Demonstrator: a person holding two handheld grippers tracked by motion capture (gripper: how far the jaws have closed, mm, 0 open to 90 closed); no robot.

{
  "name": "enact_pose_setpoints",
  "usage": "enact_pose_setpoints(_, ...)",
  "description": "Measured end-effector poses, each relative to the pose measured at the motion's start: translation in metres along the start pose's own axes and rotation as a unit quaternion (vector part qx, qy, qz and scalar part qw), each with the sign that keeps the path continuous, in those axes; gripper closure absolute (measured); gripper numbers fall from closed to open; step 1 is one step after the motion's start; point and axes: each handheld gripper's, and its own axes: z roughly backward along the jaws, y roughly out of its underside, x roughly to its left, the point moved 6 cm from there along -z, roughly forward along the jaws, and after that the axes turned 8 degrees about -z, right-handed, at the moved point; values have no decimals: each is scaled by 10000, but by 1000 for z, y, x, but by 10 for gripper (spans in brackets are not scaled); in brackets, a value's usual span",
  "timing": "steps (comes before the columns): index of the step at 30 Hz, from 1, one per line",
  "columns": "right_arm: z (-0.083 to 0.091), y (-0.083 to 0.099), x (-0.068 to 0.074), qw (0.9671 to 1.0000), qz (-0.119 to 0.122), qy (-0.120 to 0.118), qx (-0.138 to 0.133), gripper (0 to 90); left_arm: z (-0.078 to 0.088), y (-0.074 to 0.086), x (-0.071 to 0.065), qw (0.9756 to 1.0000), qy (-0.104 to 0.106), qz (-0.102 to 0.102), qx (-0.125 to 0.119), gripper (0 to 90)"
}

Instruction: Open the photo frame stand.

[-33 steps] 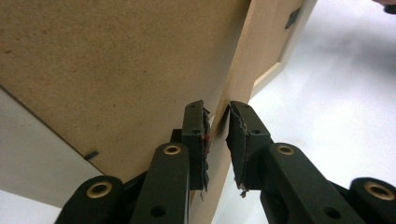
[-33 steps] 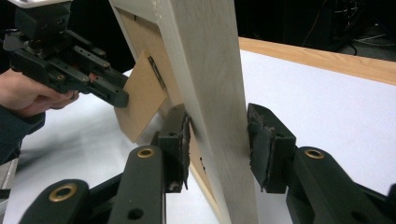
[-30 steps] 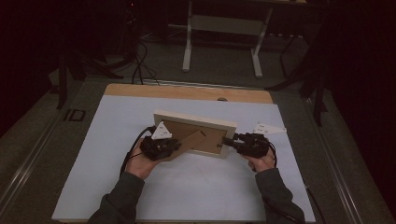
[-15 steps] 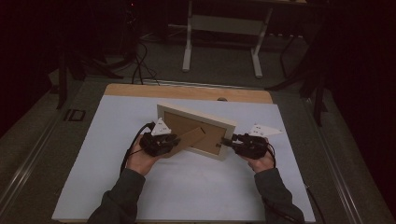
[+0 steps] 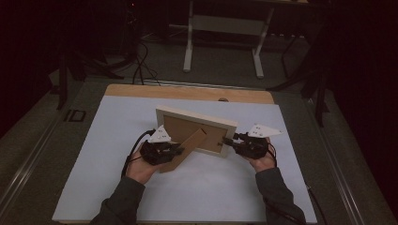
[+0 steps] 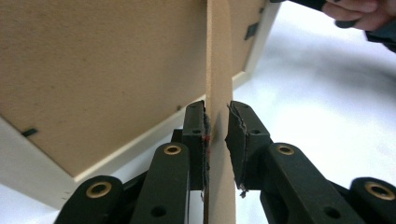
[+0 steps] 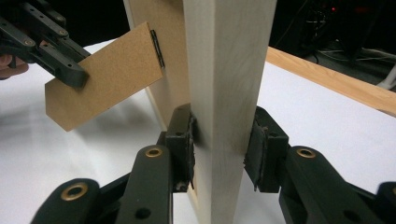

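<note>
A picture frame (image 5: 197,123) with a cream wooden border stands tilted on the white tabletop (image 5: 112,140), its brown back (image 6: 102,70) facing me. Its hinged cardboard stand (image 5: 190,146) is swung out from the back. My left gripper (image 5: 177,149) is shut on that stand (image 6: 218,70). Its jaws have just been closing, with the stand between the pads (image 6: 198,126). My right gripper (image 5: 230,140) is shut on the frame's right edge (image 7: 229,70). Its jaws have just been opening slightly, and both pads still touch the wood. The left gripper (image 7: 70,74) on the stand (image 7: 107,74) also appears in the right gripper view.
A wooden strip (image 5: 187,91) runs along the table's far edge. Beyond it are a white metal stand (image 5: 225,28) and cables (image 5: 141,61) on the dark floor. White tabletop lies free in front of my hands and on both sides.
The frame has been tipped up from nearly flat to more upright. The stand has swung away from the back, drawn toward me by the left gripper. The right hand has kept its place.
</note>
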Motion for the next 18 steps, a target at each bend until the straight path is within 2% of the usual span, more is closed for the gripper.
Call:
enact_pose_setpoints(4,2,2,3,9999,-36,-109,-4,644,2,1,-3,9997,234,-12,-75,754)
enact_pose_setpoints(7,2,3,4,9997,-83,-236,-29,638,4,-2,-7,9971,643,136,-392,726)
enact_pose_setpoints(8,3,4,5,9996,-84,-279,-26,636,5,-4,-8,9963,696,146,-488,720)
enact_pose_setpoints(12,4,6,8,9992,-72,-395,0,629,7,-8,-8,9951,752,177,-616,712)
enact_pose_setpoints(18,6,9,12,9982,-99,-584,48,612,12,-5,-6,9952,733,184,-614,715)
